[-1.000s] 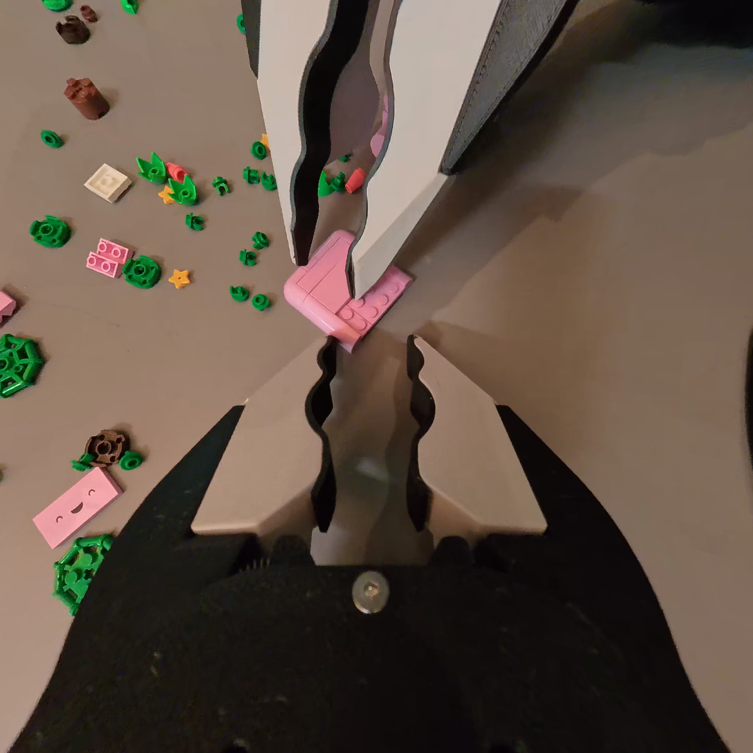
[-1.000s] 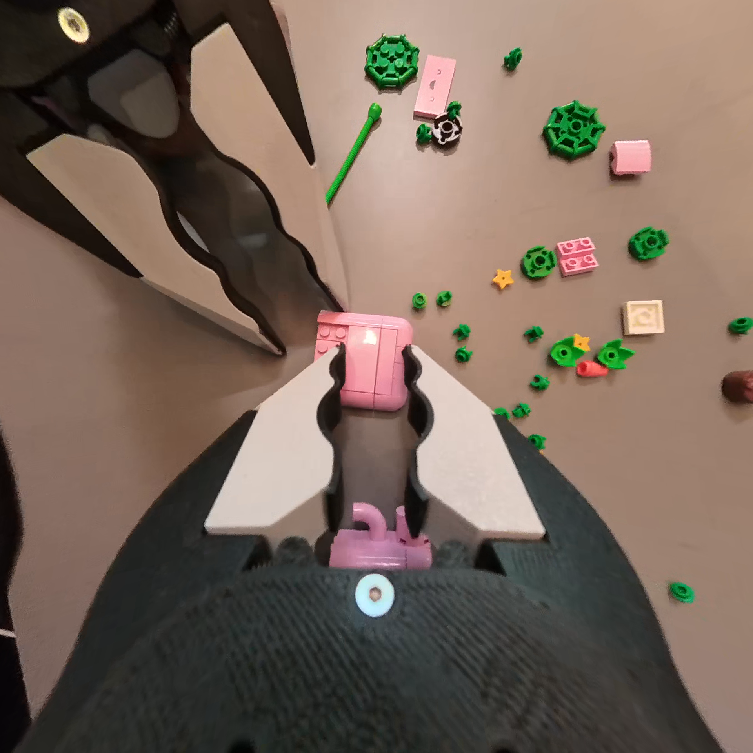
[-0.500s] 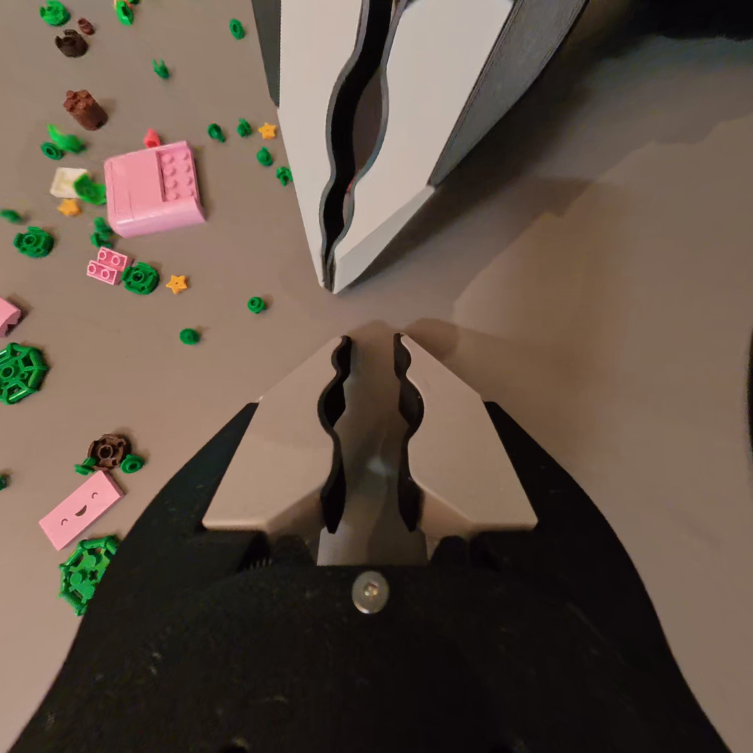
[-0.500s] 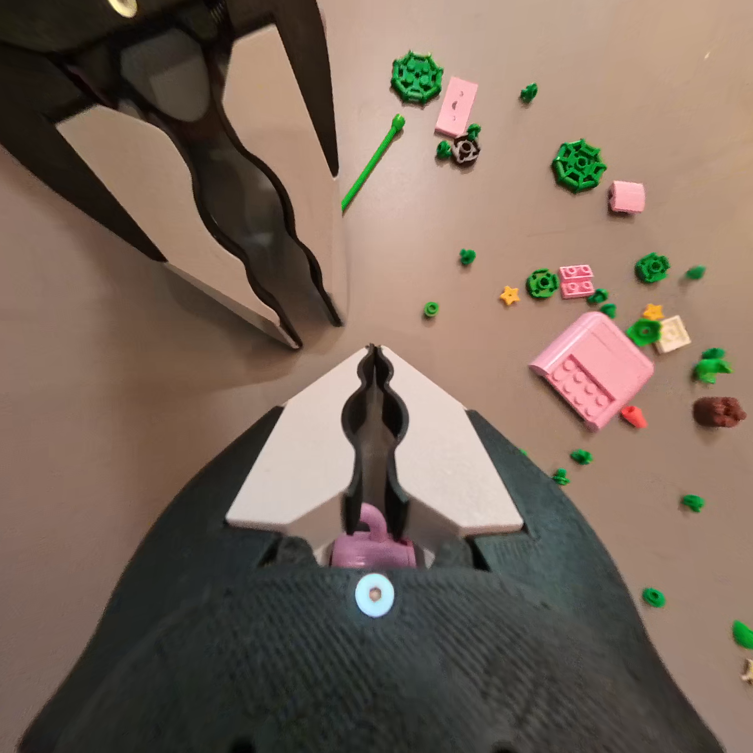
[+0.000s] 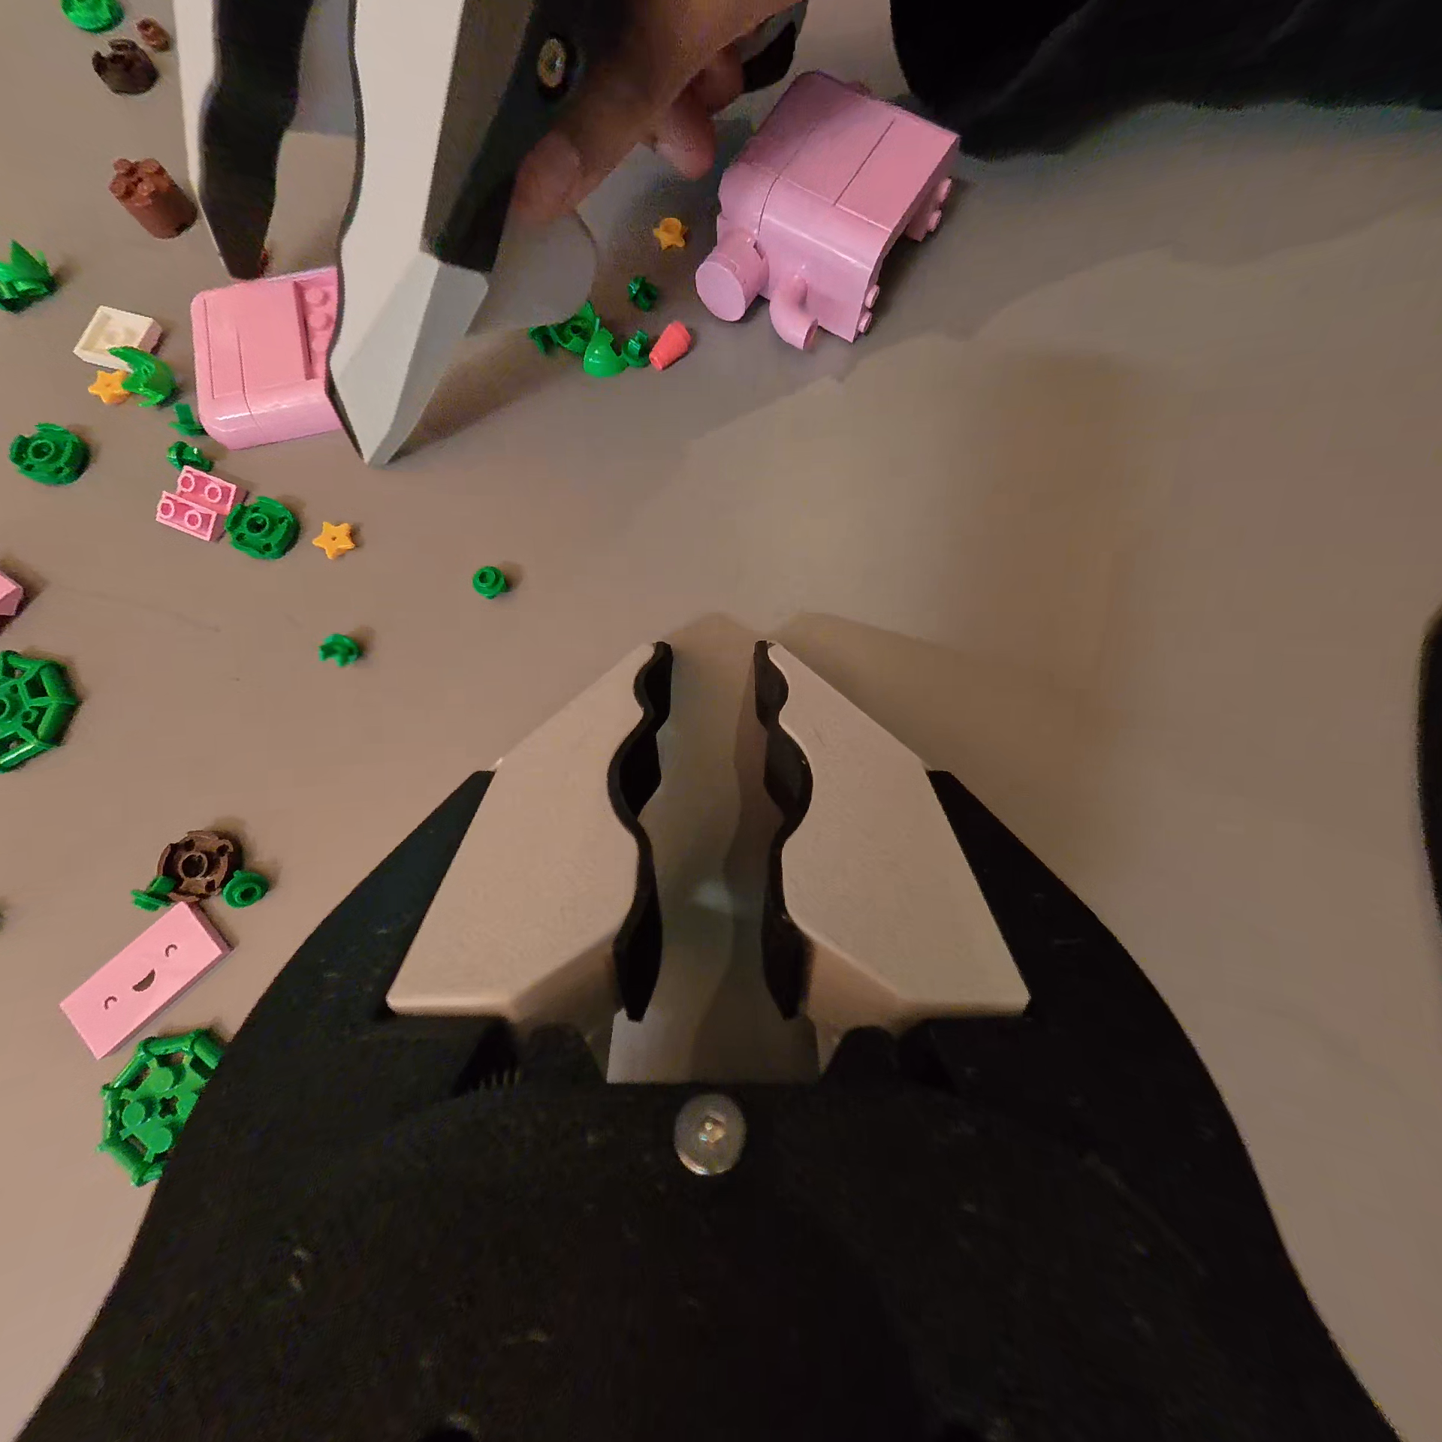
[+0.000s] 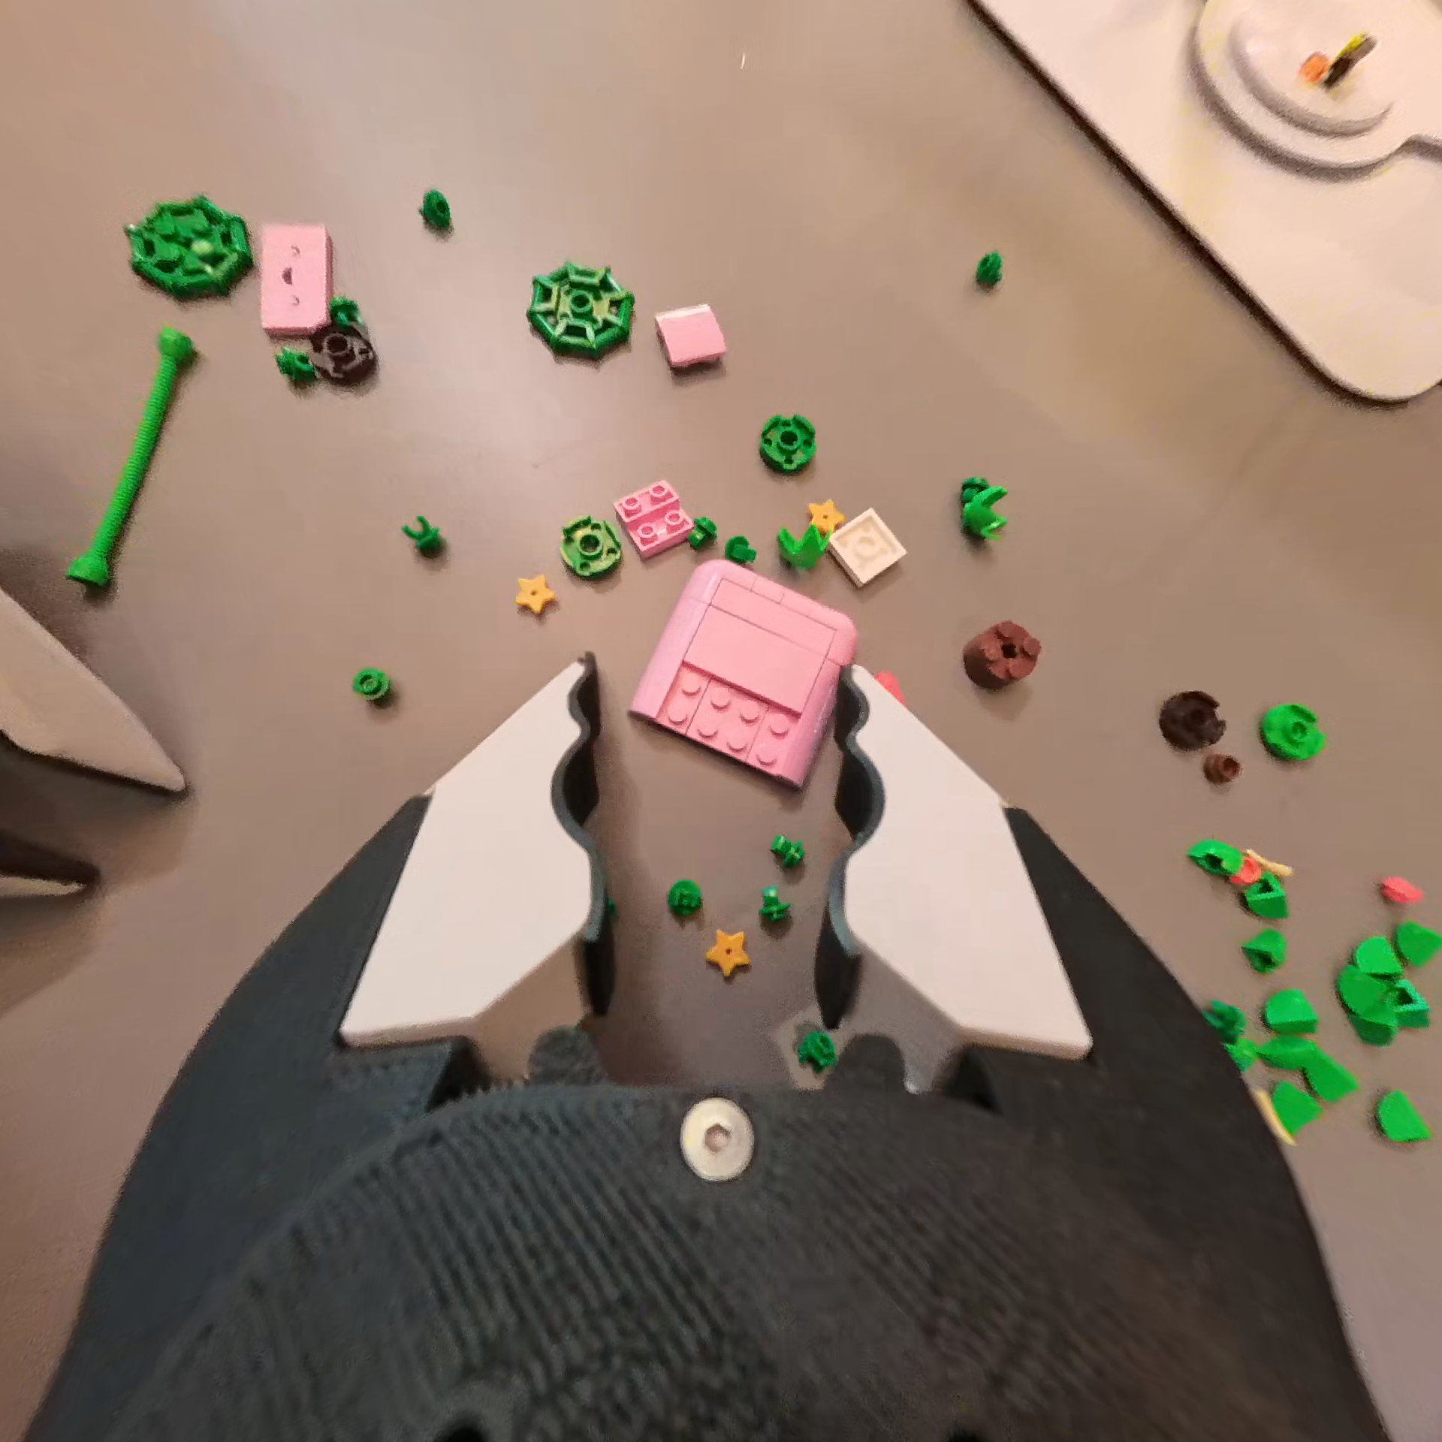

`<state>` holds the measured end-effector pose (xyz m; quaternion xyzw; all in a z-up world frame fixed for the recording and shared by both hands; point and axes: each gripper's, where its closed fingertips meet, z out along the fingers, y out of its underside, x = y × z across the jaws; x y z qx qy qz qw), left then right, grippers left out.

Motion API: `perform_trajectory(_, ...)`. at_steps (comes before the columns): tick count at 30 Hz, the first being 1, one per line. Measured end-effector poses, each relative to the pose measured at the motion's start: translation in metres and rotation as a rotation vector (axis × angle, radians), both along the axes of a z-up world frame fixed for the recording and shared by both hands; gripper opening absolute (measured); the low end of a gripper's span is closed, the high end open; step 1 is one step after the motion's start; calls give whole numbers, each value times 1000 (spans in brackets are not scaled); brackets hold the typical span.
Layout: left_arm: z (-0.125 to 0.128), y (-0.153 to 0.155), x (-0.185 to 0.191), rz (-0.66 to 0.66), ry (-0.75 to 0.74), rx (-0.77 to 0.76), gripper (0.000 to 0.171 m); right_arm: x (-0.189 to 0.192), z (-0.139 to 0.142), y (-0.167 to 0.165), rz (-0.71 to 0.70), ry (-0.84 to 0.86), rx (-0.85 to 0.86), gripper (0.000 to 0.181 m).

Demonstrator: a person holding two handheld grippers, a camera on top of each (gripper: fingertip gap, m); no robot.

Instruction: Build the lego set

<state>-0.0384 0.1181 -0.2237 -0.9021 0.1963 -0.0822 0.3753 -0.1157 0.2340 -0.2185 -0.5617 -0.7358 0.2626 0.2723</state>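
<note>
Hovering right gripper (image 6: 714, 679), fingers apart above pink lego block (image 6: 741, 671), left gripper (image 5: 708, 644) fingers narrowly apart, empty.

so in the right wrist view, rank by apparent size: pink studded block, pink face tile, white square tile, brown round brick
1. pink studded block, clearly largest, though nearest the camera
2. pink face tile
3. white square tile and brown round brick: look about alike, not ranked

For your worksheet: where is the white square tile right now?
In the right wrist view, the white square tile lies on the table, just beyond the pink block, beside a green leaf piece.
</note>
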Motion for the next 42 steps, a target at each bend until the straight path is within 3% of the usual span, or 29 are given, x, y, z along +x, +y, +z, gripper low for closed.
perform_trajectory(7,2,2,-5,32,-16,10,29,5,0,-13,83,-22,-20,51)
perform_trajectory(13,24,5,-17,104,-171,105,58,53,2,-83,500,-102,-61,49)
perform_trajectory(17,26,2,-8,43,-183,107,73,83,2,-123,720,-122,12,48)
perform_trajectory(20,20,-3,6,-47,-126,82,74,97,2,-142,807,-121,48,46)
perform_trajectory(23,12,-6,12,-87,-63,55,72,97,7,-139,794,-86,88,43)
perform_trajectory(26,9,-6,12,-86,-46,44,70,93,25,-133,757,-17,14,46)
perform_trajectory(34,26,-6,8,-67,-185,95,70,69,69,-87,565,188,-172,49)
perform_trajectory(37,20,-8,9,-71,-198,51,71,65,76,-76,495,202,-225,50)
perform_trajectory(42,6,-11,16,-110,-84,6,71,74,64,-100,517,97,-209,53)
